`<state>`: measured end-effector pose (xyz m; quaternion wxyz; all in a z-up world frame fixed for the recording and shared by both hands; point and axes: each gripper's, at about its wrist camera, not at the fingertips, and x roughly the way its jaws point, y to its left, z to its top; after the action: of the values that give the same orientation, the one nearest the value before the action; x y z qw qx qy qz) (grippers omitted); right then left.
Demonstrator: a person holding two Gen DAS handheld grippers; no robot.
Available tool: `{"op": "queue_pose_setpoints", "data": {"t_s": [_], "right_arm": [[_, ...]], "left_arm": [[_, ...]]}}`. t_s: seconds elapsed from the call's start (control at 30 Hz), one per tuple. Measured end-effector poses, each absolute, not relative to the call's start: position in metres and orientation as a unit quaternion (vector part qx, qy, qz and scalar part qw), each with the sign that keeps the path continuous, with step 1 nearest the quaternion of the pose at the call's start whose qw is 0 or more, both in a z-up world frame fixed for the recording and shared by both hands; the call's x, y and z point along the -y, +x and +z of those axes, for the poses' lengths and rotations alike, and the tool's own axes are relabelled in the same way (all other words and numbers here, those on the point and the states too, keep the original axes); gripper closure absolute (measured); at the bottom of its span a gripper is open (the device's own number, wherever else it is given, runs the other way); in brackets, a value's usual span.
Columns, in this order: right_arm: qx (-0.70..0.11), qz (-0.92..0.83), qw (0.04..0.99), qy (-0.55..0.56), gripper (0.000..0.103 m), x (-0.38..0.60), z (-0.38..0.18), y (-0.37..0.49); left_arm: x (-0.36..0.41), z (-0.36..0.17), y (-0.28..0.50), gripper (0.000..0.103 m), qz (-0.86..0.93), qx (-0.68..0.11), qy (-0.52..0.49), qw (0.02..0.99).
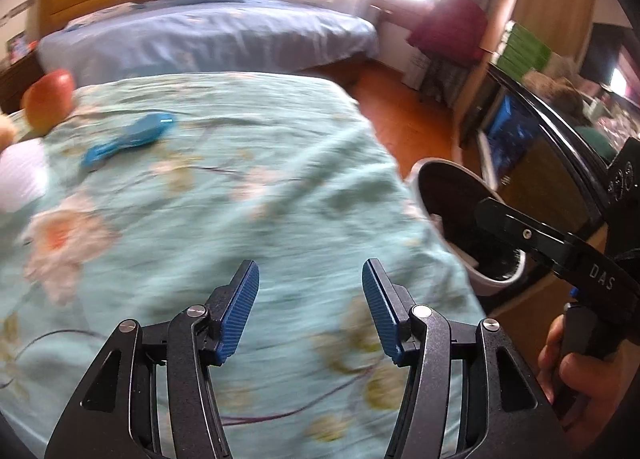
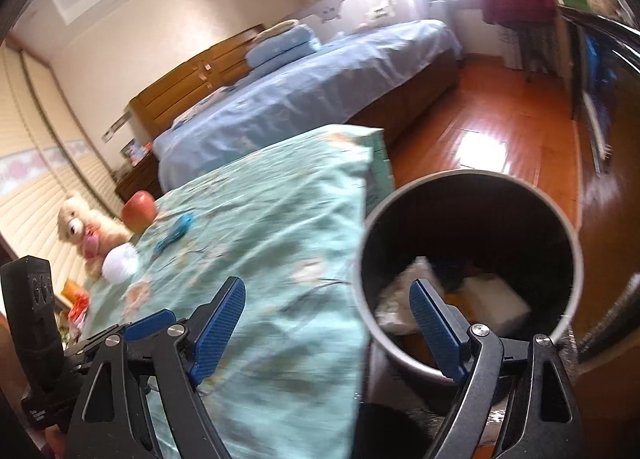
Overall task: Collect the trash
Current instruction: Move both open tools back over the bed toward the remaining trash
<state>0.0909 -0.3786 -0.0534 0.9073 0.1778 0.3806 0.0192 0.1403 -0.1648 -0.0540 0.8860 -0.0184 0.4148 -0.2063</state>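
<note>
Left tool [image 1: 310, 311] and right tool [image 2: 328, 323] both gape empty over the floral cloth [image 1: 240, 199]; trash bin [image 2: 568, 235] at lower right holds crumpled paper [image 2: 400, 299].

sheet [image 1: 248, 195]: soft cloth, matt, floral, creased | floor [image 2: 480, 127]: wood, glossy, glare | bin [image 2: 568, 227]: smooth dark inside, pale rim | headboard [image 2: 192, 83]: slatted wood | teddy [image 2: 80, 227]: fluffy plush | apple [image 2: 138, 211]: smooth skin | gripper pads [image 1: 244, 311]: ribbed blue, arms matt black
</note>
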Motion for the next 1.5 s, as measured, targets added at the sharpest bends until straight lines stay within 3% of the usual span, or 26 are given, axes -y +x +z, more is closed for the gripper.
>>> {"op": "queue_pose_setpoints", "data": {"t_s": [0.8, 1.5], "right_arm": [[-0.430, 0.157, 0.886, 0.074, 0.017, 0.238, -0.074, 0.155], [-0.445, 0.240, 0.863, -0.010, 0.017, 0.185, -0.091, 0.237]], "left_arm": [[0.003, -0.062, 0.162, 0.048, -0.053, -0.409, -0.101, 0.905], [-0.039, -0.057, 0.216, 0.044, -0.015, -0.407, -0.105, 0.907]]}}
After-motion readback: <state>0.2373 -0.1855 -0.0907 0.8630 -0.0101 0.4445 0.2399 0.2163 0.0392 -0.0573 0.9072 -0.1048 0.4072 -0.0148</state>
